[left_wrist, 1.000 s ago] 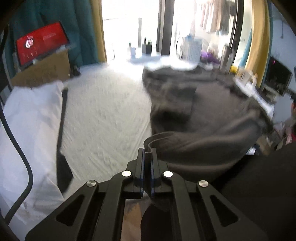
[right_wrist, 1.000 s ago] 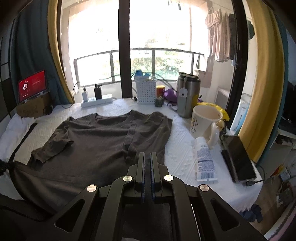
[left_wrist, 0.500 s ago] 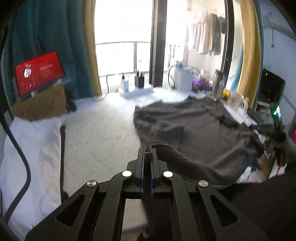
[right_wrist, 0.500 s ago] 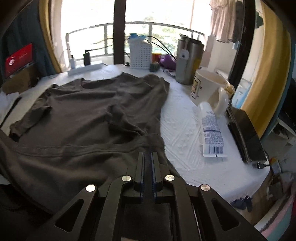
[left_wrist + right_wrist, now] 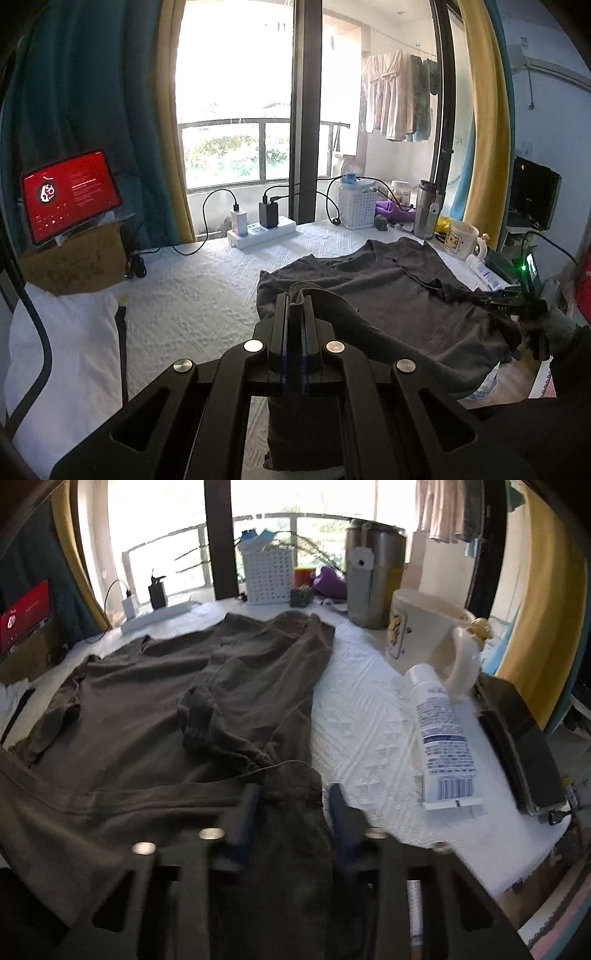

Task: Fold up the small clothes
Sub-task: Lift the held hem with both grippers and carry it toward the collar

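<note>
Since a second ago our right tool (image 5: 291, 797) has dropped low over the counter (image 5: 369, 731) and its jaws, then closed, are opening, with the hem corner of the dark grey T-shirt (image 5: 147, 709) lying loose between them, no longer pinched; our left tool (image 5: 294, 314) has lifted, so the window now fills its view. The left tool is clenched tight on a fold of the shirt's edge, which rises between its fingers. The shirt lies spread on the white textured counter, one sleeve folded inward. Beside it lie a white tube (image 5: 441, 738) with small print too fine to read, and a cream mug (image 5: 424, 627) with a cartoon figure. A red tablet screen (image 5: 70, 195) shows illegible text.
</note>
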`<state>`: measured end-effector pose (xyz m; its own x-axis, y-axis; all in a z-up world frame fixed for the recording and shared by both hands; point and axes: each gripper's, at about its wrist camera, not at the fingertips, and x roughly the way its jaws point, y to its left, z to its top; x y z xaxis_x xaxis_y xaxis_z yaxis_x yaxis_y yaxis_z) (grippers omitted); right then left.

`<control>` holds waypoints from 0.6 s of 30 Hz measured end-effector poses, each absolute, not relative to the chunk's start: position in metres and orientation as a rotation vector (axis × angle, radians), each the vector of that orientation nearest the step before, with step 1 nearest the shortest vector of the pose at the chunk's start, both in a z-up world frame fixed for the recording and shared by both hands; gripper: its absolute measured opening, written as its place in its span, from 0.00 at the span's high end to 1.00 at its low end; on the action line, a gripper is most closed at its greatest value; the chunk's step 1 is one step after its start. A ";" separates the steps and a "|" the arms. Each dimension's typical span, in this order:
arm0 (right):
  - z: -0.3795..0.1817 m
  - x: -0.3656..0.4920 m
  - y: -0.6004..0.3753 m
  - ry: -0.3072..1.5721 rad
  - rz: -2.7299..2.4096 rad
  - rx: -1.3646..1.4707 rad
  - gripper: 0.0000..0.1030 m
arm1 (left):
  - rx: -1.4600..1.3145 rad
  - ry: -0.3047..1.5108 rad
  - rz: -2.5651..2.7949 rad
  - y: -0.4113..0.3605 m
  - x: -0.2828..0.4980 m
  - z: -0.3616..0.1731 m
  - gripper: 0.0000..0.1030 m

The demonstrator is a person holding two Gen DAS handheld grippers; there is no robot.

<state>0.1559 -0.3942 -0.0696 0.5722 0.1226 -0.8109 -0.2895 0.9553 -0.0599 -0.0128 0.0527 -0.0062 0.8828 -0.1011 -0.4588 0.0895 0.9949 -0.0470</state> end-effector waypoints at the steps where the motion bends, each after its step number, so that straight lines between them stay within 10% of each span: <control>1: -0.070 0.155 -0.393 0.931 0.242 -0.204 0.78 | -0.023 0.478 -0.097 0.053 -0.012 -0.006 0.96; 18: 0.019 0.131 -0.390 0.692 0.194 -0.267 0.94 | 0.009 0.436 -0.080 0.052 -0.003 0.005 0.96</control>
<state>0.1312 -0.3904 0.0186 0.7541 0.0873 -0.6510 -0.2633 0.9482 -0.1778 -0.0033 0.0520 0.0048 0.9032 -0.0758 -0.4226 0.0797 0.9968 -0.0085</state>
